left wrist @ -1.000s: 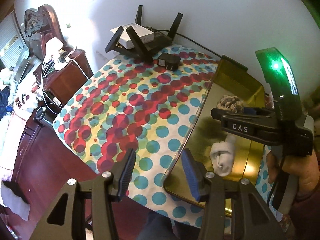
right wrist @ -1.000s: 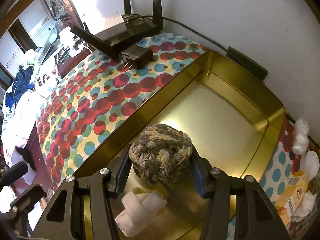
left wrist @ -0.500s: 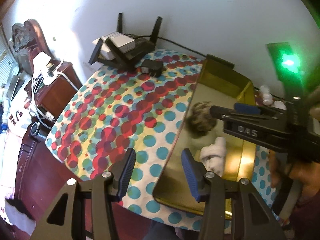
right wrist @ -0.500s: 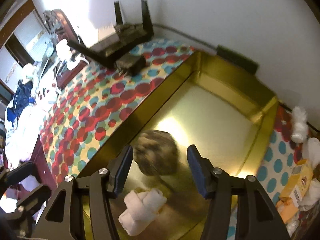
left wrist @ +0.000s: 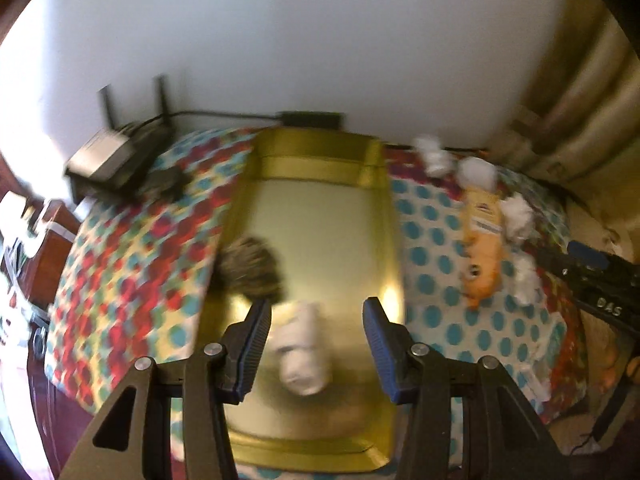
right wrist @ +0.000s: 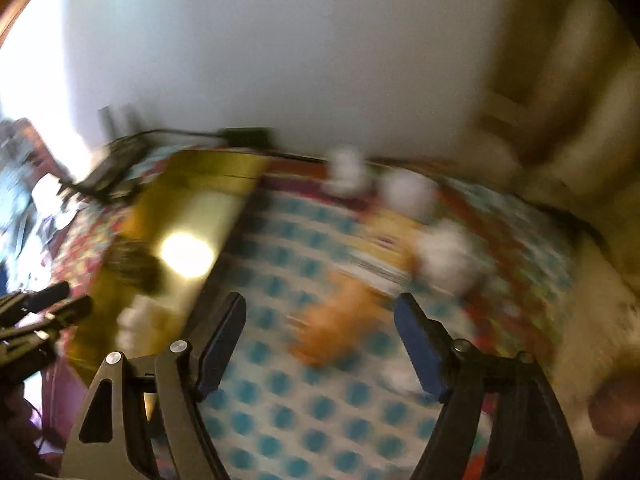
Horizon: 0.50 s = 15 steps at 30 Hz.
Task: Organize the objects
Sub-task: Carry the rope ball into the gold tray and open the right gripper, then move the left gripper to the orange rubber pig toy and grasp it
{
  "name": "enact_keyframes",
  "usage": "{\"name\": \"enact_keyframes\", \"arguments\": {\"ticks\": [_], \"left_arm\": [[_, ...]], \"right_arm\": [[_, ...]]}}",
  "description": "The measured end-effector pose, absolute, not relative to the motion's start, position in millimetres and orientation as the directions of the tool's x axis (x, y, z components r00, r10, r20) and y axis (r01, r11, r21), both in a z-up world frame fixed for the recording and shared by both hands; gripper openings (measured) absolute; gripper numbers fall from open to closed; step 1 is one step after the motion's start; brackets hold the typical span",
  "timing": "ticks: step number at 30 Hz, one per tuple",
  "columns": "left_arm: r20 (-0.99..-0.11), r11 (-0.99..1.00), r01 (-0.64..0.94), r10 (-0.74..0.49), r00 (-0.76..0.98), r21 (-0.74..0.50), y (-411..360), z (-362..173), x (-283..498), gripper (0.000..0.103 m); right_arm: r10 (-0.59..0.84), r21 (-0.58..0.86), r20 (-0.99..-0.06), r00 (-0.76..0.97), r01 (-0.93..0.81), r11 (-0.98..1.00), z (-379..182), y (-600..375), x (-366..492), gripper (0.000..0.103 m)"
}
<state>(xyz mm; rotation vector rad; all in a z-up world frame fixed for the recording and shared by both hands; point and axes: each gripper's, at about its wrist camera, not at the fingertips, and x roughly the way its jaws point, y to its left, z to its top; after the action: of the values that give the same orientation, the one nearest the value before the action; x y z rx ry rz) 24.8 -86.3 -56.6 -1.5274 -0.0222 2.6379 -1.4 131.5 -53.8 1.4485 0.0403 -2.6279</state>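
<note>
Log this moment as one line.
left tongs: open over tray | right tongs: opening, empty, over tablecloth | rope ball, white roll: in tray

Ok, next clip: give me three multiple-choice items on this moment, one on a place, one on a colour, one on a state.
1. Where is the rope ball?
A in the tray
B on the cloth
C in the left gripper

2. What colour is the tray?
A red
B gold
C white

3. What is between the right gripper fingers?
A the rope ball
B the white roll
C nothing

Answers: 1 A, it sits against the tray's left wall. 2 B, the metal shines gold. 3 C, the opening fingers stand apart over the dotted cloth.
</note>
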Motion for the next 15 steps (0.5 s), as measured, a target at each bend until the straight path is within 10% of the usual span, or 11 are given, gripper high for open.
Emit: {"name": "enact_keyframes", "arguments": {"ticks": [15], "left_arm": [[-0.877, -0.931, -0.333, 0.281, -0.390, -0.151, 29, -66, -12, 0.060]], "right_arm": [[0.010, 0.051, -0.869, -0.495, -0.109, -0.993, -76, 248, 35, 0.093]]}}
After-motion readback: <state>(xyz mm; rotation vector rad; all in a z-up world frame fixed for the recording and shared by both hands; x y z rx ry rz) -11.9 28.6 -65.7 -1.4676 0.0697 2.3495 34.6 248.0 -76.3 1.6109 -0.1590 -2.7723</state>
